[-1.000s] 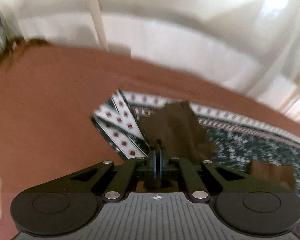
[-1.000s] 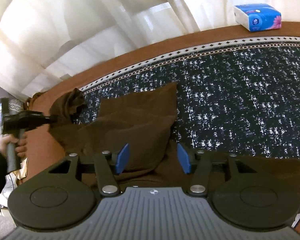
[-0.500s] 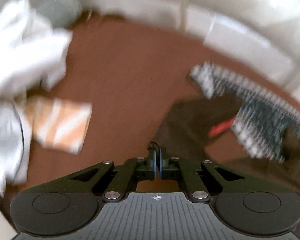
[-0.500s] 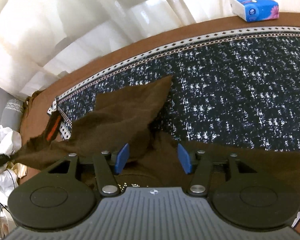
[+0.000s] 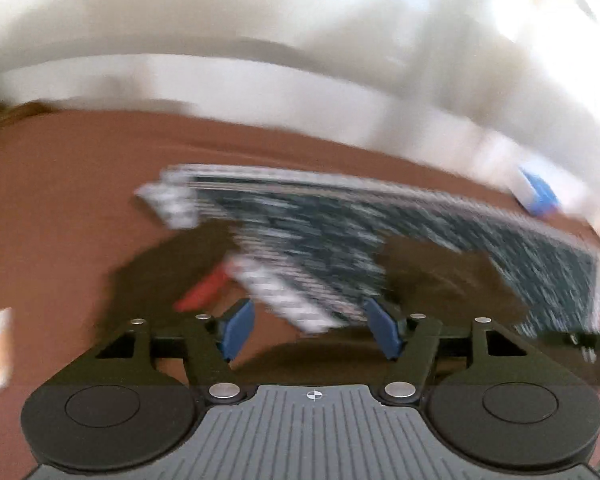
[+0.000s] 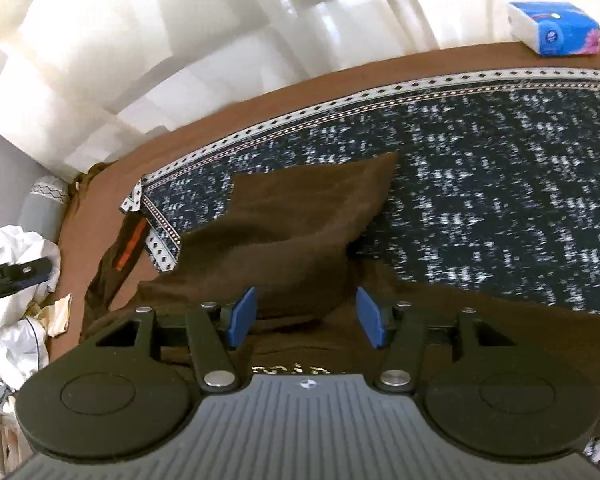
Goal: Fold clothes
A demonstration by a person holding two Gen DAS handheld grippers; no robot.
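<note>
Left gripper [image 5: 310,330] fingers just opened wide, empty, right gripper [image 6: 306,317] fingers apart over brown garment [image 6: 292,232], patterned cloth [image 6: 480,184] beneath

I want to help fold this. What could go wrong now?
The left gripper has just been opening and holds nothing, so the brown garment's sleeve lies loose and may stay crooked. The mat's corner is flipped up beside the sleeve, so a grab there might catch the mat too. The right gripper is open, not pinning the garment.

Each black gripper [image 6: 306,316] has blue pads [image 6: 242,316], silver screws, ribbed grey base.
</note>
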